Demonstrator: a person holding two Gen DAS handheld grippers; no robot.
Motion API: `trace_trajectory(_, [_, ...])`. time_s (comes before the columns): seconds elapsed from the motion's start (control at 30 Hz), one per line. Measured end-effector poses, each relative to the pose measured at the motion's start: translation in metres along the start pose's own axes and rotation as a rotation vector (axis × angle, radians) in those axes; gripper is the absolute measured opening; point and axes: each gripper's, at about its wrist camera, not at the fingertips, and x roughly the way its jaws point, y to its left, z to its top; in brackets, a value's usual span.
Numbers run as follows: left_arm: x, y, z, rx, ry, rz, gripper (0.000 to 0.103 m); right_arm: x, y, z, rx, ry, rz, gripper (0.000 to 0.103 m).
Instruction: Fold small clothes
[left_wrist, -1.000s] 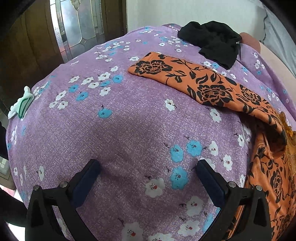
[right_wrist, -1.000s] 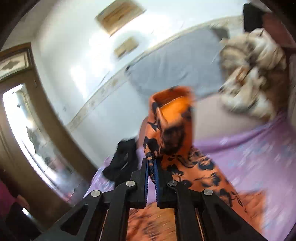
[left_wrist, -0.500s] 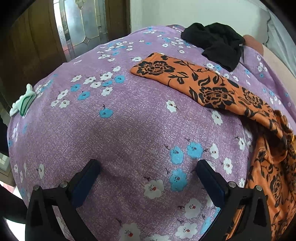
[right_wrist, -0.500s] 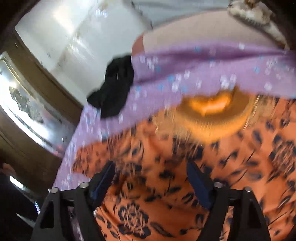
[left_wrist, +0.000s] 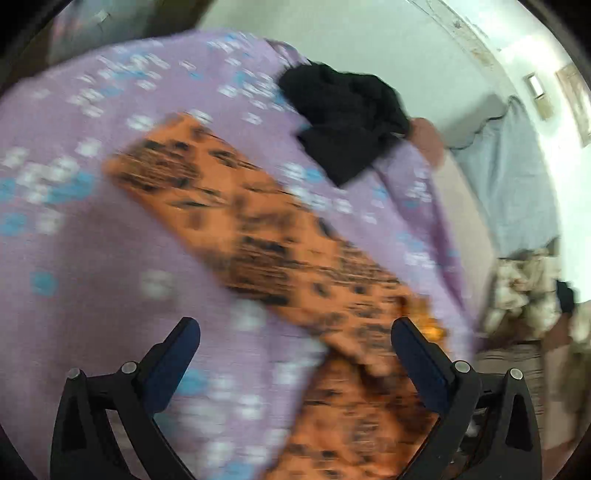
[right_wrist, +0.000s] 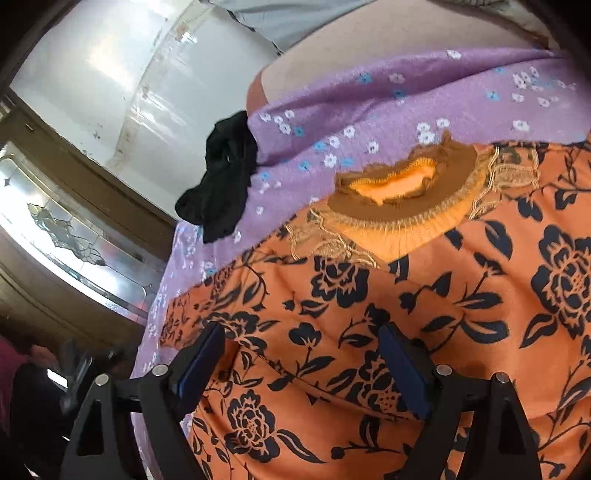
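A: Left hand-held gripper (left_wrist: 295, 332) — state?
B: Fingers spread wide, nothing between them. It hangs over the purple floral bedsheet (left_wrist: 92, 258), with its right finger near the orange floral garment (left_wrist: 266, 236). That view is motion-blurred, so whether anything touches — cannot tell.

A: Right hand-held gripper (right_wrist: 299, 345)?
B: Also spread, nothing pinched. It sits low over the orange floral garment (right_wrist: 424, 302); both fingertips are over the cloth, contact unclear.

A: Where is the garment on the bed?
B: Spread flat on the sheet. In the left view one long strip, likely a sleeve, runs diagonally toward the far left of the bed. In the right view the knit collar (right_wrist: 402, 192) faces the bed's far edge, with bare purple sheet (right_wrist: 369, 110) beyond it.

A: Anything else on the bed?
B: A black garment (left_wrist: 347, 114), crumpled at the far corner, apart from the orange one; in the right view it (right_wrist: 221, 177) lies at the bed's left edge.

A: Open room?
B: Bare sheet to the left of the sleeve strip, and a band between collar and far edge. A glass-panelled door (right_wrist: 66, 236) stands past the left edge.
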Motion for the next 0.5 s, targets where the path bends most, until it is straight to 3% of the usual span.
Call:
trace_trajectory(0.1, [0.008,-0.059,-0.024,0.214,0.039,-0.049,0.102,-0.016,-0.015,-0.005,0.038,-0.042,-0.021,0.087])
trace_trajectory(0.13, [0.013,-0.085,-0.036,0.339,0.036,-0.016,0.100,-0.018,-0.019,-0.006,0.037,-0.051,-0.041,0.087])
trace_trajectory(0.2, [0.021,-0.094,-0.042,0.382,0.015,0.054,0.097,-0.019,-0.032,-0.010,0.036,-0.029,-0.060,0.087])
trace_trajectory(0.37, [0.036,-0.023,-0.004,0.057,-0.044,0.202,0.093,-0.018,-0.055,-0.025,0.041,-0.003,-0.071,0.087])
trace_trajectory(0.43, [0.051,0.005,0.008,-0.066,0.042,0.189,0.085,-0.021,-0.057,-0.030,0.027,-0.023,-0.055,0.087])
trace_trajectory(0.5, [0.054,0.005,0.014,-0.071,0.048,0.179,0.085,-0.019,-0.054,-0.033,0.003,-0.035,-0.067,0.087])
